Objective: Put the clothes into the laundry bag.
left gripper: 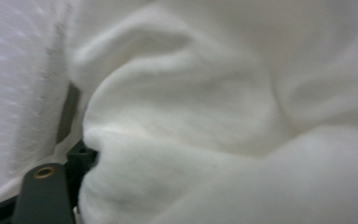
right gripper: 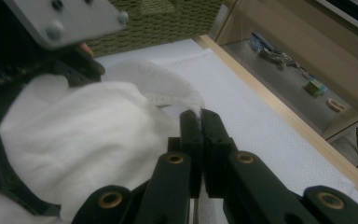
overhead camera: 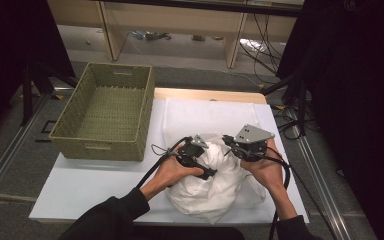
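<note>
A white-covered table (overhead camera: 105, 185) stood over grey floor, a woven basket (overhead camera: 105, 111) at its far left. The white cloth (overhead camera: 205, 192) lay bunched near the front edge. The right gripper (right gripper: 199, 114) had its jaws closed on a cloth edge. The left gripper (overhead camera: 196, 150) pressed into the folds; its jaws' state could not be told.

We wear black sleeves (overhead camera: 115, 210) | our grippers black, brass rivets (right gripper: 175, 159) | grey plate (overhead camera: 252, 133), two screws | black cables (overhead camera: 152, 170)
</note>
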`<state>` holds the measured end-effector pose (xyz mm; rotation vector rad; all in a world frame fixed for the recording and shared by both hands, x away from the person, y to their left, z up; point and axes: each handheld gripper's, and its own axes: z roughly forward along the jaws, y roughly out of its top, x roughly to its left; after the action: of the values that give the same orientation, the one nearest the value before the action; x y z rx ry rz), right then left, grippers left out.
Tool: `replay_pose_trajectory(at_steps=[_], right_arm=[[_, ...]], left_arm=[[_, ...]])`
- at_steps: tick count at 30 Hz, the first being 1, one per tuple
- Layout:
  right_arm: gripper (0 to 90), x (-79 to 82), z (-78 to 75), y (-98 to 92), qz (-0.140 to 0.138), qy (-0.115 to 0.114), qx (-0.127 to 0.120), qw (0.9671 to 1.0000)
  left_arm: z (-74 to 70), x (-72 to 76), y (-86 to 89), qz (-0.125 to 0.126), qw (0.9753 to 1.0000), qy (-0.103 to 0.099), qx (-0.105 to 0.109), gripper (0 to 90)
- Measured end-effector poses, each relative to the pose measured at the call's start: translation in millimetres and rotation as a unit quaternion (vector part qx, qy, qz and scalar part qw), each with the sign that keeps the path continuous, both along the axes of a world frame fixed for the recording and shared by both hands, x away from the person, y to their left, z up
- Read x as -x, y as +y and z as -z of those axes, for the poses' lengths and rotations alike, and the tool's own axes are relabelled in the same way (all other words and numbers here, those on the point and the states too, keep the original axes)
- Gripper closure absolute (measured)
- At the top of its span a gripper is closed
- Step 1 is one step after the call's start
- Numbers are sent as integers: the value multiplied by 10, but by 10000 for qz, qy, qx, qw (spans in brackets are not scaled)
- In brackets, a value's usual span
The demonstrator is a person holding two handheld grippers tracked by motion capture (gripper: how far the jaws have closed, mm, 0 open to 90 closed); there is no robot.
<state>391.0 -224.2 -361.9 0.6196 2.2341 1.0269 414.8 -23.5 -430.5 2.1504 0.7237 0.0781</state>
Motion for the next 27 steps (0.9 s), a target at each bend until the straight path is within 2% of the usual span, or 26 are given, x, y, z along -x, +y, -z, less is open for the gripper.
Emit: replay_pose_trajectory(at_steps=[1, 2, 4, 5, 6, 7, 8, 9, 10, 11, 12, 13, 14, 16, 18, 19, 23, 25, 27], right_arm=[[898, -1, 8, 2, 14, 26, -5, 10000], [898, -1, 8, 2, 14, 26, -5, 10000], [898, -7, 16, 2, 3, 43, -23, 10000], [898, -10, 16, -5, 6, 30, -37, 10000], [898, -10, 16, -5, 6, 30, -37, 10000], [898, -5, 6, -7, 13, 5, -49, 10000], [898, -5, 6, -7, 13, 5, -49, 10000], [898, -4, 2, -8, 9, -5, -46, 10000], [898, -1, -5, -13, 35, -6, -67, 10000], [898, -3, -6, -14, 44, -3, -72, 10000], [898, -3, -6, -14, 44, -3, -72, 10000], [898, -8, -5, -12, 10, -22, -54, 10000], [898, -8, -5, -12, 10, -22, -54, 10000], [898, 1, -9, -5, 8, -15, -45, 10000], [898, 8, -21, -3, -4, -27, -45, 10000], [898, 9, -27, -8, 5, -46, -42, 10000], [898, 9, -34, -14, 5, -61, -31, 10000], [898, 16, -28, -12, 13, -31, -39, 10000], [898, 16, -22, -16, 29, -9, -39, 10000]], left_arm=[[-86, 41, 59, -50, 9999, -72, 90, 174], [-86, 41, 59, -50, 9999, -72, 90, 164], [-188, 103, 123, -125, 9994, -198, 253, 155], [-300, 171, 168, -180, 9991, -260, 284, 154], [-300, 171, 168, -180, 9991, -260, 284, 155], [-397, 258, 210, -58, 9990, -380, 220, 156], [-397, 258, 210, -58, 9990, -380, 220, 157], [-446, 318, 248, -4, 9985, -497, 236, 157], [-465, 349, 263, 12, 9984, -504, 256, 176], [-481, 376, 278, 39, 9981, -562, 253, 239], [-475, 400, 281, 139, 9975, -664, 214, 239], [-453, 400, 273, 318, 9961, -819, 58, 461], [-414, 381, 237, 335, 9960, -833, 34, 461], [-326, 293, 163, 362, 9965, -760, -4, 601], [-249, 168, 47, 181, 9976, -659, 122, 679], [-220, 85, -12, 130, 9980, -598, 138, 690], [-150, -130, -174, -136, 9986, -507, -7, 678], [-120, -198, -229, -292, 9986, -446, 11, 622], [-101, -227, -252, -318, 9988, -358, 40, 555]])
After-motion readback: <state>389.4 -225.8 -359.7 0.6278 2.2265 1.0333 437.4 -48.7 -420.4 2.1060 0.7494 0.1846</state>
